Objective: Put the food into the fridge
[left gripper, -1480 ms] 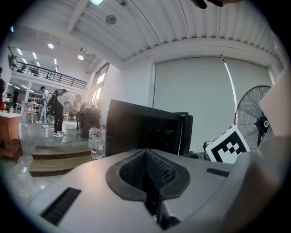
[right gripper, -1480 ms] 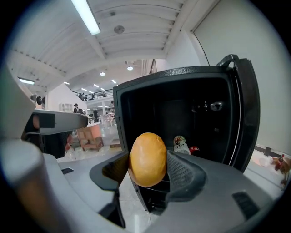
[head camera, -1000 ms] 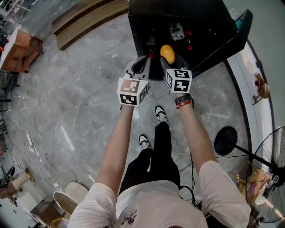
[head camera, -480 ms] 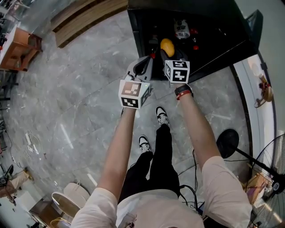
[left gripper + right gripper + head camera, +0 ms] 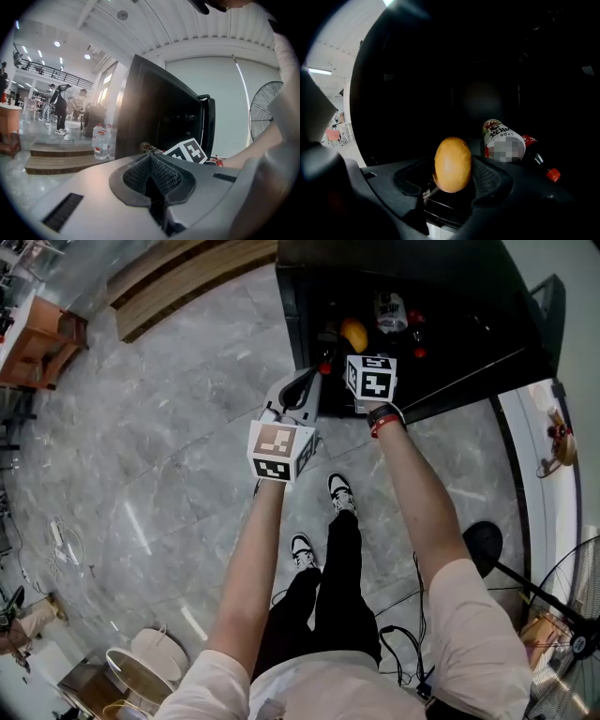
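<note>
A yellow-orange oval bun (image 5: 353, 333) sits between the jaws of my right gripper (image 5: 353, 343), which is shut on it inside the mouth of the black fridge (image 5: 292, 306). The right gripper view shows the bun (image 5: 453, 164) upright between the pads of that gripper (image 5: 451, 182), with the dark fridge interior (image 5: 487, 70) behind. A printed cup (image 5: 503, 140) and a red-capped bottle (image 5: 540, 162) lie inside on the right. My left gripper (image 5: 305, 382) hangs just outside the fridge's left front corner; its pads (image 5: 151, 174) meet with nothing between them.
The fridge door (image 5: 549, 310) stands swung out to the right. Wooden steps (image 5: 178, 282) run along the far left, with water bottles (image 5: 99, 141) on them. A black round stand base (image 5: 482, 545) and a fan (image 5: 574, 615) stand at right, by a white curved counter (image 5: 536, 442).
Both grippers have moved forward toward the fridge. The bun in the right gripper has gone from the fridge's front edge to inside its opening.
</note>
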